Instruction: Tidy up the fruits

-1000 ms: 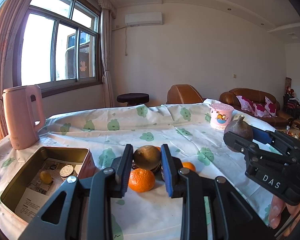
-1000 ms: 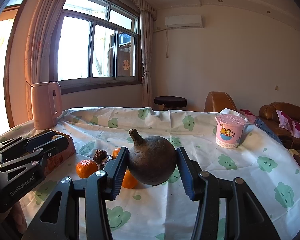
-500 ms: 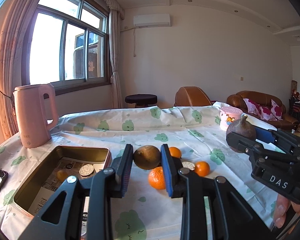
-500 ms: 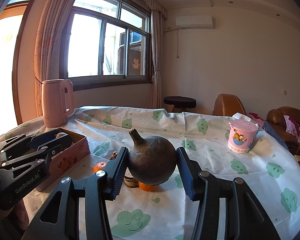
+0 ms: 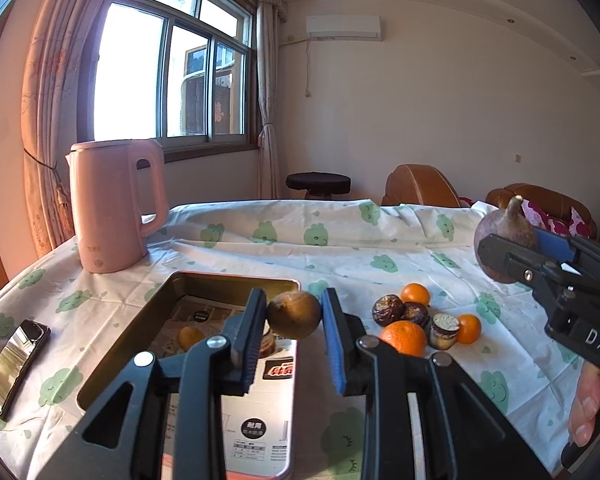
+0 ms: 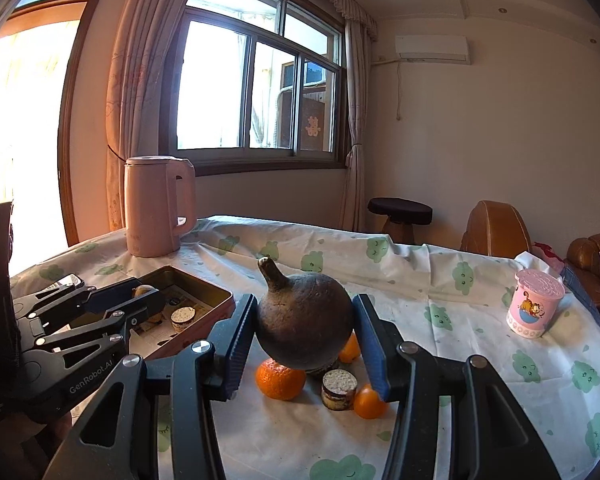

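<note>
My left gripper [image 5: 294, 314] is shut on a small brown round fruit [image 5: 294, 314] and holds it above the right rim of the open metal tin [image 5: 228, 278]. The tin holds a small yellow fruit [image 5: 190, 337] and a round snack. My right gripper [image 6: 304, 328] is shut on a large dark round fruit with a stem [image 6: 303, 322], held above the fruit pile. The pile has oranges [image 5: 405, 338], dark wrinkled fruits [image 5: 388, 309] and a small round jar [image 5: 444, 330] on the tablecloth. The right gripper also shows in the left wrist view [image 5: 512, 256].
A pink kettle [image 5: 114, 204] stands at the table's back left. A phone [image 5: 14, 360] lies near the left edge. A pink cup [image 6: 536, 303] stands at the right. Sofas and a stool are behind the table.
My left gripper has carried the brown fruit left, from above the fruit pile to over the tin's right rim. My right gripper still holds the dark fruit and has shifted left too.
</note>
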Available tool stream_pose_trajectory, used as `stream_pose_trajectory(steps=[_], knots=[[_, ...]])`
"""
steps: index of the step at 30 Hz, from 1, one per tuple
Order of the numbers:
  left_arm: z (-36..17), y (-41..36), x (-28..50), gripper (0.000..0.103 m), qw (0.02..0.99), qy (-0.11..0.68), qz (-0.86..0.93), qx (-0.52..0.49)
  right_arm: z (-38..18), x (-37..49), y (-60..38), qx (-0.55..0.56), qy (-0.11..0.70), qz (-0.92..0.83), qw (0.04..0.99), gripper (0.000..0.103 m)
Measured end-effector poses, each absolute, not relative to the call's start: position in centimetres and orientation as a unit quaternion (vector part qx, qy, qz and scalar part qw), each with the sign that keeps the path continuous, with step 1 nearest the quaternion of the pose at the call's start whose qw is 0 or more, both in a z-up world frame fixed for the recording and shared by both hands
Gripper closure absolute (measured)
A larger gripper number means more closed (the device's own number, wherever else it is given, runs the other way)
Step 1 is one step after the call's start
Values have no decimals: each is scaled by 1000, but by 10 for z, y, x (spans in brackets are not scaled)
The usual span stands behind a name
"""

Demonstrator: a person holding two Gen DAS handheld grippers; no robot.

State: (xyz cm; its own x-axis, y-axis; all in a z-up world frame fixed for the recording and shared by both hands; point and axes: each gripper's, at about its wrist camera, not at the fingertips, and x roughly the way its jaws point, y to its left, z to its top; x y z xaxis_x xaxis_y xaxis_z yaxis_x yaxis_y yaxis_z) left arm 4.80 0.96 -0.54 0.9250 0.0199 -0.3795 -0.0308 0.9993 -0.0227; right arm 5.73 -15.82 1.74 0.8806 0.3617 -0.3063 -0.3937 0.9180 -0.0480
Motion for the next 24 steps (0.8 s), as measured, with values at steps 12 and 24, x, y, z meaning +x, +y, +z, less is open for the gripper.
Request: stream_pose_trajectory(steps=[12,24], knots=[[-13,42,53,73,976,213,40,-24,20,70,-117,-75,157,230,958,52],[-15,71,63,73,971,228,62,-25,18,82,-78,-89,166,260,947,52]])
